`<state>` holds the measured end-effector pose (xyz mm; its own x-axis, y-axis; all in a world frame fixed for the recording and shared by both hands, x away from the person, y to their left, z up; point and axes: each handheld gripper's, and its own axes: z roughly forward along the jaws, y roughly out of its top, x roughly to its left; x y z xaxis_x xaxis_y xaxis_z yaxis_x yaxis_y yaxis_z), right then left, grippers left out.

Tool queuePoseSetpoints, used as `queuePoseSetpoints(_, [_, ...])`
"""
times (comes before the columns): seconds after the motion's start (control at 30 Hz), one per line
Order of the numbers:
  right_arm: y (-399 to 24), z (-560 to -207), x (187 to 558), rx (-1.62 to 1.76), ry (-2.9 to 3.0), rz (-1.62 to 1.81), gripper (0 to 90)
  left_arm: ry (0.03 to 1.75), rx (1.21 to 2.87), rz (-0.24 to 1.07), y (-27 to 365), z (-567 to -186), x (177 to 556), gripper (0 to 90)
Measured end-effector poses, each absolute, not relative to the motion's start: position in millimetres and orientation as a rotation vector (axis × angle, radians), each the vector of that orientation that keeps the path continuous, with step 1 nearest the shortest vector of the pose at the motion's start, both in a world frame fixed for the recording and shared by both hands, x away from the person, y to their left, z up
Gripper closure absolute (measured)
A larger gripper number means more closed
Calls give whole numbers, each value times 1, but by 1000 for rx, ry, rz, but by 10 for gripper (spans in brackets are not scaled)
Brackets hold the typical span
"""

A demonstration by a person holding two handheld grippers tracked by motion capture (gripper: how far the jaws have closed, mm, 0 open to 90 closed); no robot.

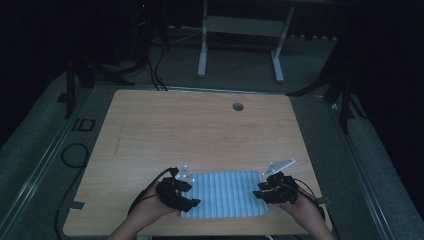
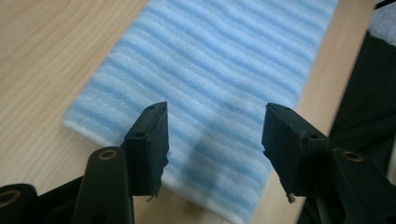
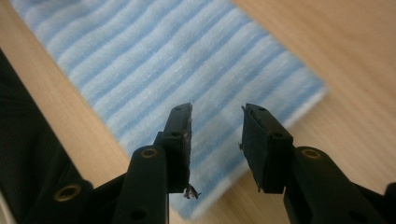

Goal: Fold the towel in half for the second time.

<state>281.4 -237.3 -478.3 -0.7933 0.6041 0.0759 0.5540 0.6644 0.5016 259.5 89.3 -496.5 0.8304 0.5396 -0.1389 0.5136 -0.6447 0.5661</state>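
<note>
Blue-and-white striped cloth [image 1: 227, 194] lies flat (folded).

Cloth [image 1: 225, 195]: light blue with white stripes, soft ribbed weave, folded into a flat rectangle. Lies flat on the wooden surface [image 1: 200, 130], near its front edge, long side running left to right. In the left gripper view one short end [image 2: 187, 154] shows a white hem; in the right gripper view the other end [image 3: 219, 154] looks layered at the edge.

High view looks down from afar; both gripper views look closely at the shared striped cloth [image 1: 227, 195].
</note>
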Motion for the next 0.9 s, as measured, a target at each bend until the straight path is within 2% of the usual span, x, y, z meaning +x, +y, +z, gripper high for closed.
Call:
queuePoseSetpoints(0.13, [-231, -497, 291, 961, 2808, 731, 615, 794, 2472, 92, 82, -515, 268, 444])
queuePoseSetpoints(0.37, [-215, -519, 314, 948, 2821, 595, 607, 818, 2491, 93, 80, -526, 285, 447])
queuePoseSetpoints(0.6, [-205, -520, 333, 971, 2799, 613, 605, 850, 2518, 141, 89, -525, 308, 446])
queuePoseSetpoints(0.9, [-186, -520, 361, 999, 2793, 625, 598, 950, 2475, 165, 108, -526, 346, 446])
